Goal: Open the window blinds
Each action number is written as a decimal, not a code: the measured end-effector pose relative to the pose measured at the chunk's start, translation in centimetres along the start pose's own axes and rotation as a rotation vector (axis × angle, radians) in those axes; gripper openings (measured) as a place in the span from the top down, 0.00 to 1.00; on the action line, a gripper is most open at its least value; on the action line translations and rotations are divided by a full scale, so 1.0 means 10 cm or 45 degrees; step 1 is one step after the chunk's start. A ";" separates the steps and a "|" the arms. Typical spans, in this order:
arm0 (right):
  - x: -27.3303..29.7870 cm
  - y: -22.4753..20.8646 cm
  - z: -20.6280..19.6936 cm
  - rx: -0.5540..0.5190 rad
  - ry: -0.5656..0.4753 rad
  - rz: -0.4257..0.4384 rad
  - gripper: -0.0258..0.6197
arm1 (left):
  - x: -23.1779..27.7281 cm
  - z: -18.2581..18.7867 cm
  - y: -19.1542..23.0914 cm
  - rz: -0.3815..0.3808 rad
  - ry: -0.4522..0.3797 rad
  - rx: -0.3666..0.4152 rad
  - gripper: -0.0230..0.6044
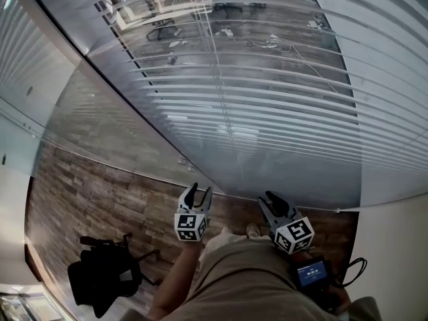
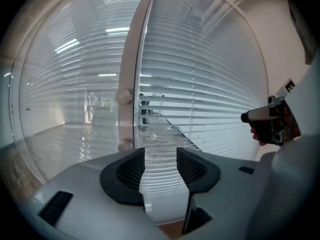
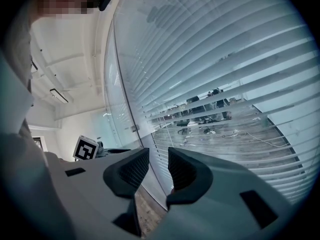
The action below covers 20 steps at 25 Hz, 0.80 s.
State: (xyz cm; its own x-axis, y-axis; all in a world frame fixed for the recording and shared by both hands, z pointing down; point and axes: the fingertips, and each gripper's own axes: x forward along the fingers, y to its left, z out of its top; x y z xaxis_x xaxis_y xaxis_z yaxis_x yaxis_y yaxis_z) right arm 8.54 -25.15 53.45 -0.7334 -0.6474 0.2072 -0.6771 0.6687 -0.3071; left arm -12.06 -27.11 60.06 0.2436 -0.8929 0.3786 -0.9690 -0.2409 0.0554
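left gripper [image 1: 198, 189] released, empty | right gripper [image 1: 271, 198] released, empty | window blinds [image 1: 267, 112] at 12 o'clock, untouched

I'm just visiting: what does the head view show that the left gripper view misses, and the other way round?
Only the head view: a black office chair down at the left, and a small lit screen beside the right gripper.

Only the left gripper view: the left gripper seen along its own jaws, which stand apart with nothing between them, and two round knobs plain on a white post.

Both: the lowered slatted blinds filling most of the picture, and both grippers.
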 end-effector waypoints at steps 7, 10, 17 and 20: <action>-0.07 -0.11 -0.03 -0.013 0.012 0.008 0.77 | -0.01 -0.04 -0.14 0.018 -0.008 -0.040 0.63; -0.09 -0.08 0.00 -0.006 0.024 0.014 0.77 | -0.06 -0.01 -0.16 0.021 -0.005 -0.057 0.63; -0.04 -0.06 -0.04 0.016 0.018 0.015 0.77 | -0.04 -0.05 -0.19 -0.006 0.011 -0.072 0.63; -0.03 -0.02 -0.02 0.018 0.008 0.001 0.77 | -0.06 -0.04 -0.19 -0.030 0.015 -0.065 0.63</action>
State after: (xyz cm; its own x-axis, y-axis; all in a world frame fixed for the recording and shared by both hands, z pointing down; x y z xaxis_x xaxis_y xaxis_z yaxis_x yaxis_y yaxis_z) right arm 8.92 -25.04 53.62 -0.7341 -0.6448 0.2130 -0.6759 0.6636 -0.3206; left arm -10.41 -25.92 60.11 0.2663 -0.8826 0.3874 -0.9639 -0.2418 0.1117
